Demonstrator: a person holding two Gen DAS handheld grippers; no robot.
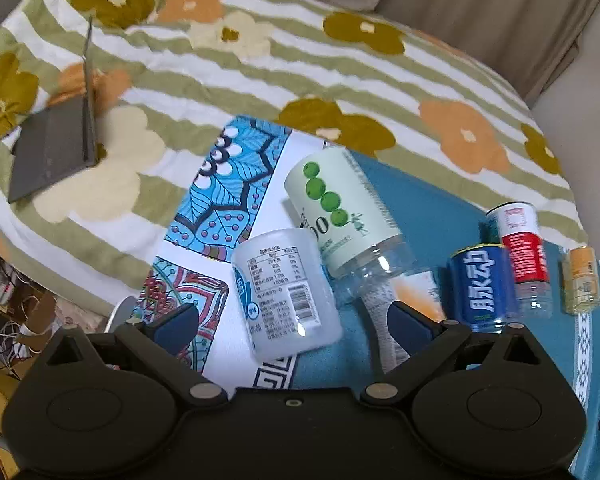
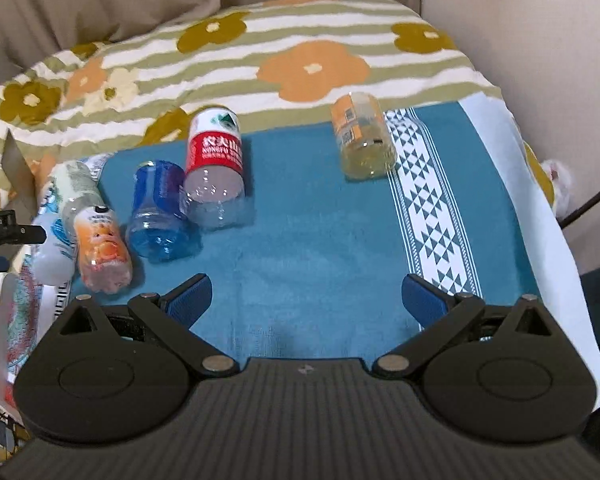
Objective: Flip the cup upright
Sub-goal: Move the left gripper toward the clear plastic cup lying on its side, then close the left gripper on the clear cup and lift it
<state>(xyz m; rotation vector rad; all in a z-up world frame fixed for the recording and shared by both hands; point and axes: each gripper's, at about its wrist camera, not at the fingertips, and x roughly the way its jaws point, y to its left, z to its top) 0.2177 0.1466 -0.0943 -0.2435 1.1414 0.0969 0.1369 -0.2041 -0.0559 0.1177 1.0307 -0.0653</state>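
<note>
My left gripper (image 1: 296, 320) is wide open and holds nothing. The cup (image 1: 286, 292), a cut bottle with a white label, sits between its two blue pads. I think it stands upside down, with the closed end on top, but I cannot be sure. It rests where the patterned cloth (image 1: 220, 200) meets the blue cloth (image 2: 300, 220).

My right gripper (image 2: 308, 296) is open too, with only blue cloth in front of it.

To do this well, I would slide the left pads to both sides of the cup, near its middle. Then I would squeeze softly, because thin plastic bends. I would lift a little before turning it, so the rim does not catch the cloth.

The green-dot cup (image 1: 340, 212) is just behind my cup, very close or touching. A see-through cup with an orange label (image 1: 384, 320) is right by my right pad. The blue cup (image 1: 482, 284) and the red cup (image 1: 522, 244) are farther right. So the right side is crowded. I would turn the cup toward me or to the left.

The near left edge of the cloth drops off to the wires (image 1: 0, 320) on the floor. I must set the cup down away from that edge. The most open room is the blue cloth between the red cup and the yellow cup (image 2: 362, 136) on the right.
</note>
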